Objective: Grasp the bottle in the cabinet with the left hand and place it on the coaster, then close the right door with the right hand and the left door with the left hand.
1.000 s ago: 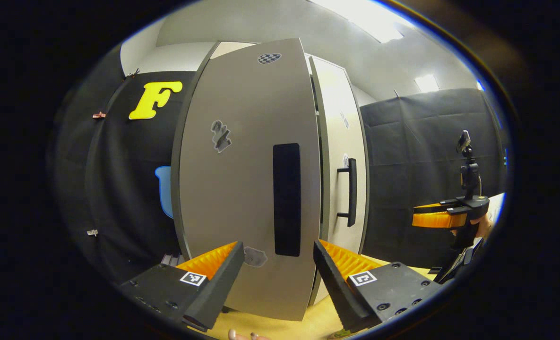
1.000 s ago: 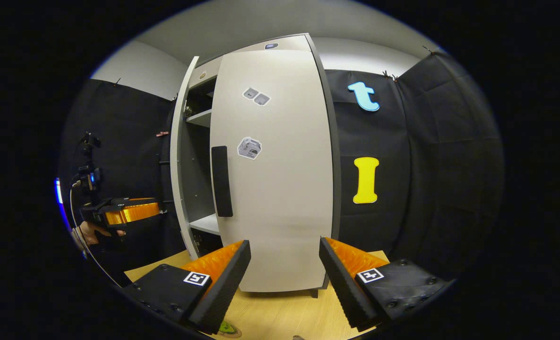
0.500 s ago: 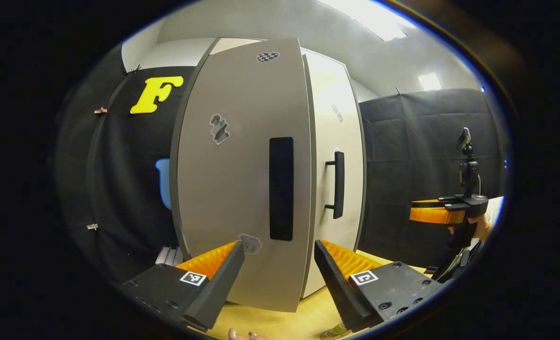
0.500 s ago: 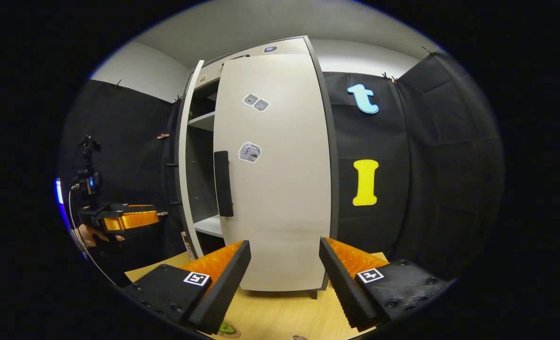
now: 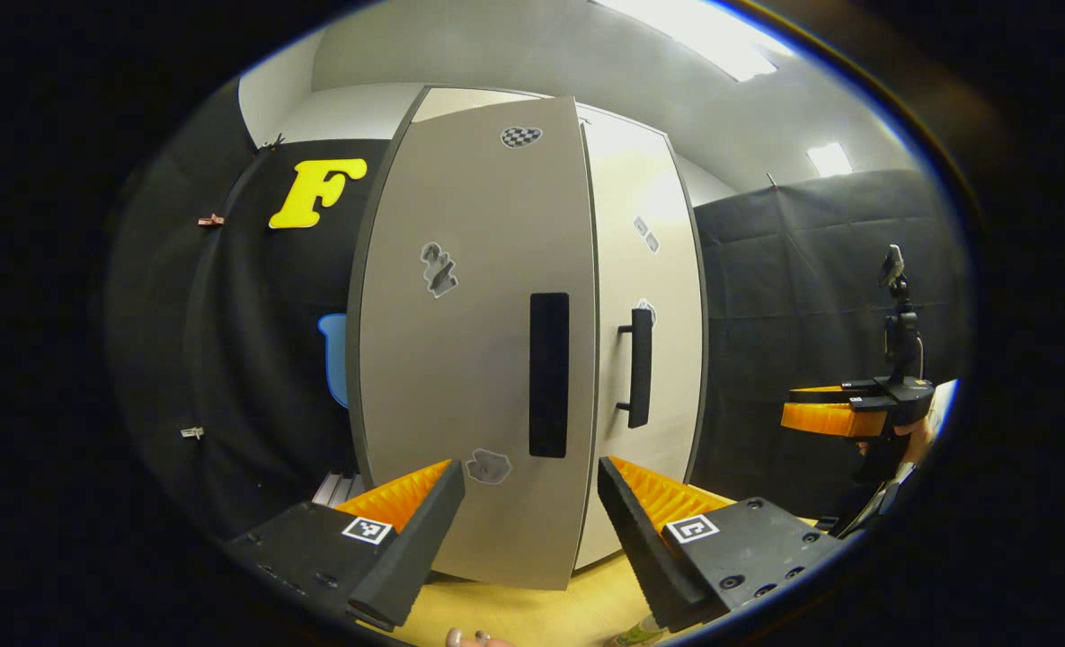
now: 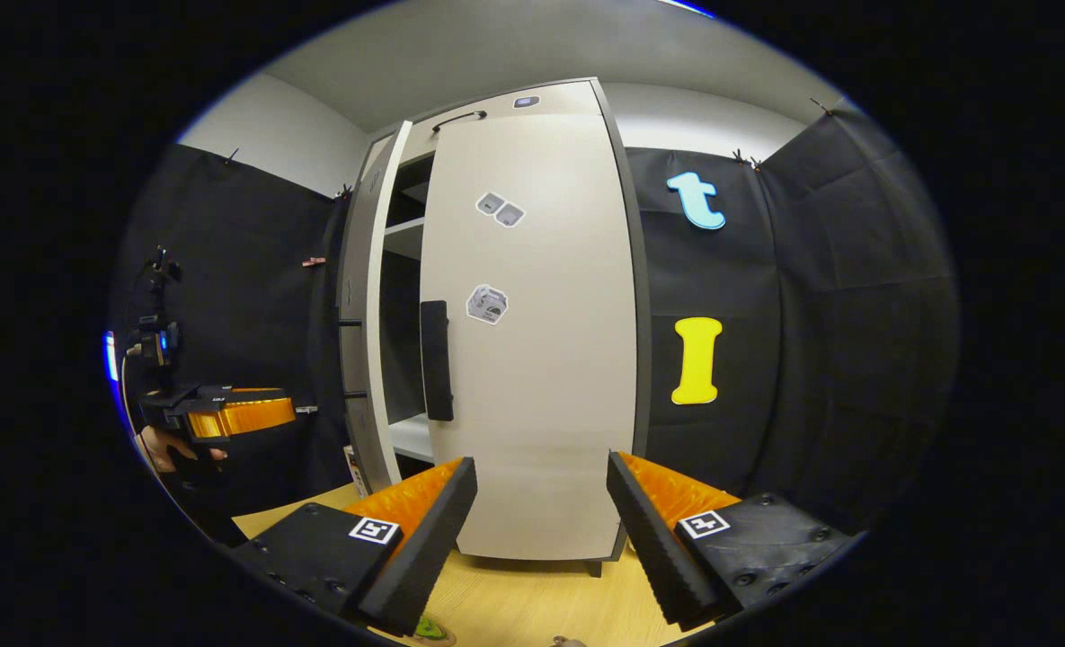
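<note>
The cabinet's left door (image 5: 469, 359) faces me in the left gripper view, its dark handle (image 5: 549, 373) just above my left gripper (image 5: 530, 530), which is open and holds nothing. The right door (image 5: 649, 270) lies beside it, nearly flush. In the right gripper view the right door (image 6: 532, 341) is closed against the cabinet, and the left door (image 6: 375, 305) stands slightly ajar, with a narrow gap showing shelves (image 6: 403, 229). My right gripper (image 6: 541, 530) hangs open and empty before the right door. The left gripper (image 6: 226, 413) is close to the left door's outer face.
A wooden tabletop (image 6: 532, 602) runs under the cabinet. Something small and green (image 6: 429, 629) pokes in at the bottom edge, too cut off to identify. The right gripper (image 5: 842, 413) and the hand holding it sit off to the right of the cabinet. Black cloth walls surround the booth.
The left door has swung further toward the cabinet and the gap beside the right door has narrowed. The left gripper has followed it. The right gripper has barely moved.
</note>
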Available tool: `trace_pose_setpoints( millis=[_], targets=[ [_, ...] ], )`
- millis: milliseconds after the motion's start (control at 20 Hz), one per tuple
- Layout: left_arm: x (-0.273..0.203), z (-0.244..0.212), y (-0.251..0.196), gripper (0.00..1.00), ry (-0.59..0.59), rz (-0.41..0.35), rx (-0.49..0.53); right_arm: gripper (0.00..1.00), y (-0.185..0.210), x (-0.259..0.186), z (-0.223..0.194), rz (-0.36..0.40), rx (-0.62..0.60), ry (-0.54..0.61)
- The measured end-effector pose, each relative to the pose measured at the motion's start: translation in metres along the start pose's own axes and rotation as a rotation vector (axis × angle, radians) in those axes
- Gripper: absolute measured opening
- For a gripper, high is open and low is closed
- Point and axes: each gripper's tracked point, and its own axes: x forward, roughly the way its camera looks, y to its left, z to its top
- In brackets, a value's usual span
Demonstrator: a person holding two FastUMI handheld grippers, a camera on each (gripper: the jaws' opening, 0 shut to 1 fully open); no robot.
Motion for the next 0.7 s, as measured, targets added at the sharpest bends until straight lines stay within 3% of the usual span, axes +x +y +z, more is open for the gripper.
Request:
trace_pose_setpoints(
  millis=[350, 700],
  targets=[
    [-0.001, 0.006, 0.007, 0.95, 0.006, 0.06, 0.002, 0.97, 0.008, -0.004, -0.001, -0.003, -0.019, 0.017],
    [-0.002, 0.004, 0.002, 0.95, 0.011, 0.058, 0.029, 0.97, 0.02, -0.003, 0.005, 0.011, -0.027, 0.004]
  ],
)
